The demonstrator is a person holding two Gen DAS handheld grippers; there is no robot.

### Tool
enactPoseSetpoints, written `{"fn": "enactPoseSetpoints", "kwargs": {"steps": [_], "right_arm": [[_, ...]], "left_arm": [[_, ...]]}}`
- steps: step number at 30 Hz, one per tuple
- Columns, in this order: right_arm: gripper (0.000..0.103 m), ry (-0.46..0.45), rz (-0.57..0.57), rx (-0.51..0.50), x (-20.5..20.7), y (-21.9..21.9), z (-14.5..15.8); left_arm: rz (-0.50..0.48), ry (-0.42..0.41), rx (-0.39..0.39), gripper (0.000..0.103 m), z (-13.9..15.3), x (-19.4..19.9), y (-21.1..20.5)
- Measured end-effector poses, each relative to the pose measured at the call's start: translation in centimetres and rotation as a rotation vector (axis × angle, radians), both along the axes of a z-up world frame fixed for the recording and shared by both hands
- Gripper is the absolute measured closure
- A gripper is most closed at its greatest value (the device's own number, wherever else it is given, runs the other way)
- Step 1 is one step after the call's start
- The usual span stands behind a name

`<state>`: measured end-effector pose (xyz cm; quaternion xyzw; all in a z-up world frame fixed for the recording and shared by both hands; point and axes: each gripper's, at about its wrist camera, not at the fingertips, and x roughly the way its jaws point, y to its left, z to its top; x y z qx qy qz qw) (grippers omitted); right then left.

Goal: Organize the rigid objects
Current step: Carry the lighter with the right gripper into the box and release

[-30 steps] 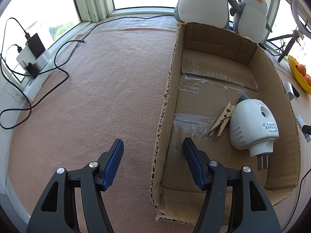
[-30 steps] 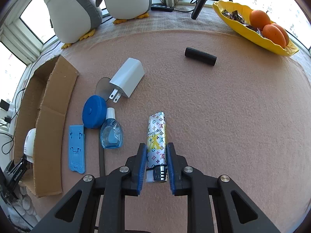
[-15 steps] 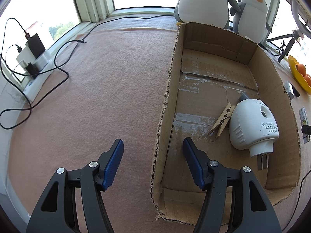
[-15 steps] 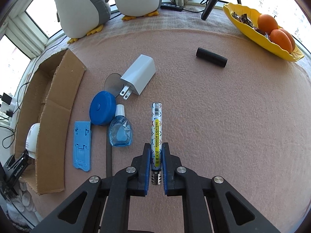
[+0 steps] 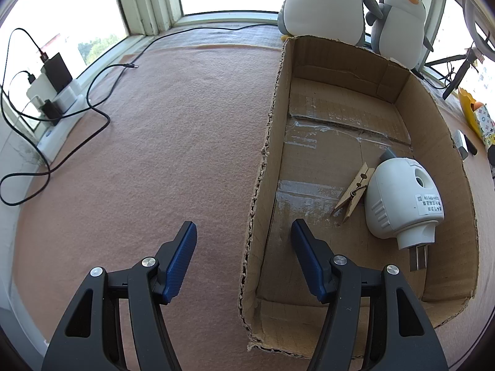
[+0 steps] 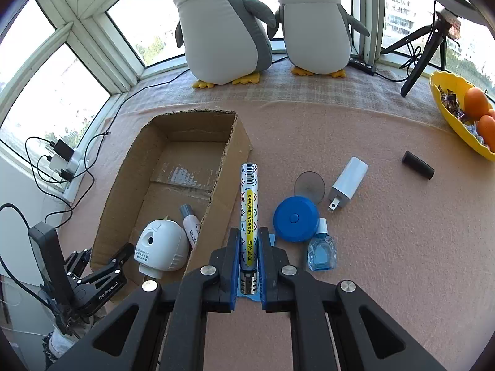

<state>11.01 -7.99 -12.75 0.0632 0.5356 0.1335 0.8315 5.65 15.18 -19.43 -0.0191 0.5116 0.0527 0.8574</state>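
My right gripper (image 6: 250, 241) is shut on a patterned lighter (image 6: 250, 213), which hangs in the air and points away from me, beside the right wall of the cardboard box (image 6: 230, 154). Inside the box lie a white plug-in device (image 6: 162, 244), a small tube bottle (image 6: 189, 222) and a wooden clothespin (image 5: 354, 193). My left gripper (image 5: 244, 241) stands open over the box's left wall (image 5: 263, 160), with nothing between its fingers. The lighter (image 5: 484, 120) also shows at the right edge of the left wrist view.
On the pink mat right of the box lie a blue round case (image 6: 295, 218), an eye-drop bottle (image 6: 321, 249), a white charger (image 6: 348, 181), a grey disc (image 6: 309, 184) and a black cylinder (image 6: 418, 165). A yellow fruit bowl (image 6: 445, 111) sits far right. Cables (image 5: 99, 111) trail at the left.
My right gripper closed on the lighter, lifted it off the mat and carried it left toward the box. The left gripper has not moved.
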Motion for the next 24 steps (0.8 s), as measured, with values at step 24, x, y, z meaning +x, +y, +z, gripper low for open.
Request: {"fn": "enactPoseSetpoints", "kwargs": {"steps": [24], "right_arm": [[0.093,0.033,0.07,0.022,2.2,6.3,-2.2]], "left_arm": [[0.001,0.0,0.0,0.039,0.0,0.0,0.0]]}}
